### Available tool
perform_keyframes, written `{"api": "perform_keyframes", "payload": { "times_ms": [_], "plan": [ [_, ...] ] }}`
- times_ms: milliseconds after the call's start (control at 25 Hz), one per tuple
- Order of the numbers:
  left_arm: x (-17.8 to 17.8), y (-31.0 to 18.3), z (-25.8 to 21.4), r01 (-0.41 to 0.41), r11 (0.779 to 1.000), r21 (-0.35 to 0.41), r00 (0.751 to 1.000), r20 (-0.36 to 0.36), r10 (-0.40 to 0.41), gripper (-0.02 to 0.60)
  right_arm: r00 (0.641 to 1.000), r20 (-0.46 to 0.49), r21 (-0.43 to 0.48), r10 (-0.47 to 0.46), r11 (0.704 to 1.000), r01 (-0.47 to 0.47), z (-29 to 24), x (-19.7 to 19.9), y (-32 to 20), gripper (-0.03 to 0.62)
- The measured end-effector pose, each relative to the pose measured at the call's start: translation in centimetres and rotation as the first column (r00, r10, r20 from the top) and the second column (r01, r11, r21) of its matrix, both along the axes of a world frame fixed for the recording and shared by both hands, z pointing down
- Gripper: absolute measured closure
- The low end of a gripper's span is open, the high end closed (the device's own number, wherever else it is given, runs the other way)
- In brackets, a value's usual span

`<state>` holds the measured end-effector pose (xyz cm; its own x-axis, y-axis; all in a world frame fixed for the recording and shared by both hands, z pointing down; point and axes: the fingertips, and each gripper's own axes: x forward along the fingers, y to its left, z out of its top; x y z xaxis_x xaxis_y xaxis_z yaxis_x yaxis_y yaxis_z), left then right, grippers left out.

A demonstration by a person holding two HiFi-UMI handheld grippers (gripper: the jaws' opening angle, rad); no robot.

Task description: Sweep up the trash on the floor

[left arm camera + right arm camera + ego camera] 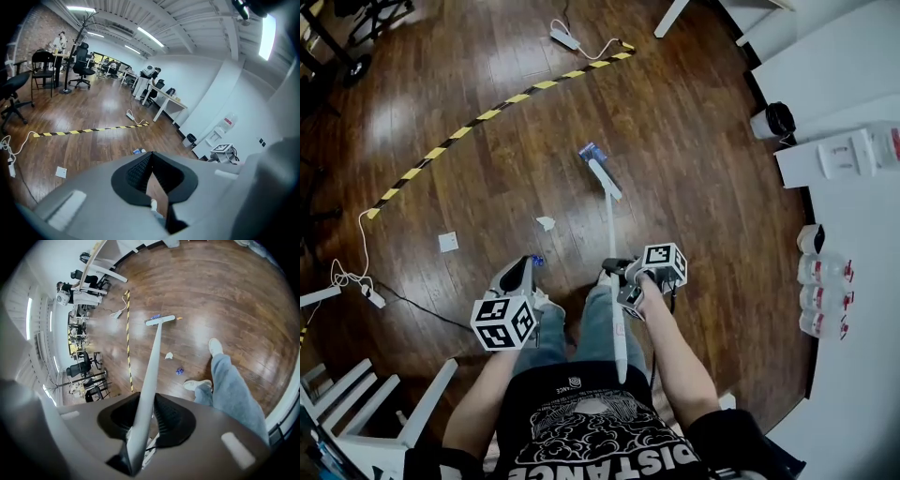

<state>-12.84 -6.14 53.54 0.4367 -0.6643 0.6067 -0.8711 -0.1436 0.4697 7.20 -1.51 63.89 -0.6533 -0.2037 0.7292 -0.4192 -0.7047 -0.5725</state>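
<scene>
Looking steeply down in the head view, a person stands on a dark wooden floor (694, 187). The right gripper (619, 279) is clamped round a long pale broom handle (612, 230). The handle runs forward to the broom head (604, 178), which sits just beside a blue scrap (591, 150). A crumpled white paper (546, 223) lies left of the handle, between the broom head and the person's feet. A small blue piece (538, 261) lies nearer, close to the left gripper (526, 262). Yellow-and-black tape (487, 114) crosses the floor beyond.

The left gripper view shows the left gripper (150, 153) with its jaws meeting at the tips and nothing held. Only floor, a shoe and trouser leg show through the gap behind them. A white square (61, 172) lies flat on the boards to the left.

The right gripper view shows the right gripper (143, 414) with its jaws pressed tight on the broom handle (152, 362). The broom head (160, 320) is far down the handle, touching the blue scrap (154, 316). The white paper (169, 355) and the small blue piece (179, 371) lie closer to the feet.

The step in hand looks like gathering the scattered scraps. To do it well, place the head just beyond the farthest scrap and draw it back low and flat. Collect the nearer pieces on the way, using short strokes so the light paper does not skip aside.
</scene>
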Motion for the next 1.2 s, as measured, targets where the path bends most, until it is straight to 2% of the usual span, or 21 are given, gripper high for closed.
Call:
{"api": "perform_keyframes", "payload": {
  "times_ms": [280, 560, 680, 880, 1040, 1200],
  "plan": [
    [5.6, -1.7, 0.4, -0.054, 0.998, -0.027, 0.998, 0.044, 0.055, 0.577, 0.993, -0.064, -0.028, 0.096, 0.995, -0.098, 3.0, 9.6, -3.2, 0.502],
    [9.1, -3.6, 1.1, -0.043, 0.997, -0.063, 0.995, 0.091, 0.049, 0.577, 0.987, -0.127, -0.145, 0.099, 0.982, -0.118, 8.7, 15.8, -6.3, 0.503],
    [9.7, -4.6, 1.4, -0.017, 0.997, -0.077, 0.994, 0.11, 0.026, 0.577, 0.987, -0.151, -0.185, 0.046, 0.98, -0.074, 10.2, 15.5, -6.2, 0.502],
    [9.5, -6.1, 0.9, 0.039, 0.997, -0.068, 0.994, 0.107, -0.031, 0.577, 0.983, -0.17, -0.262, -0.072, 0.965, 0.026, 11.4, 12.4, -4.0, 0.51],
    [7.3, -5.9, 1.4, 0.052, 0.995, -0.083, 0.995, 0.09, -0.044, 0.577, 0.982, -0.158, -0.302, -0.108, 0.952, 0.056, 11.7, 9.2, -2.7, 0.511],
    [3.5, -5.7, 2.1, 0.049, 0.995, -0.092, 0.996, 0.084, -0.041, 0.577, 0.98, -0.147, -0.323, -0.131, 0.943, 0.077, 11.9, 5.2, -2.0, 0.51]
  ]
}}
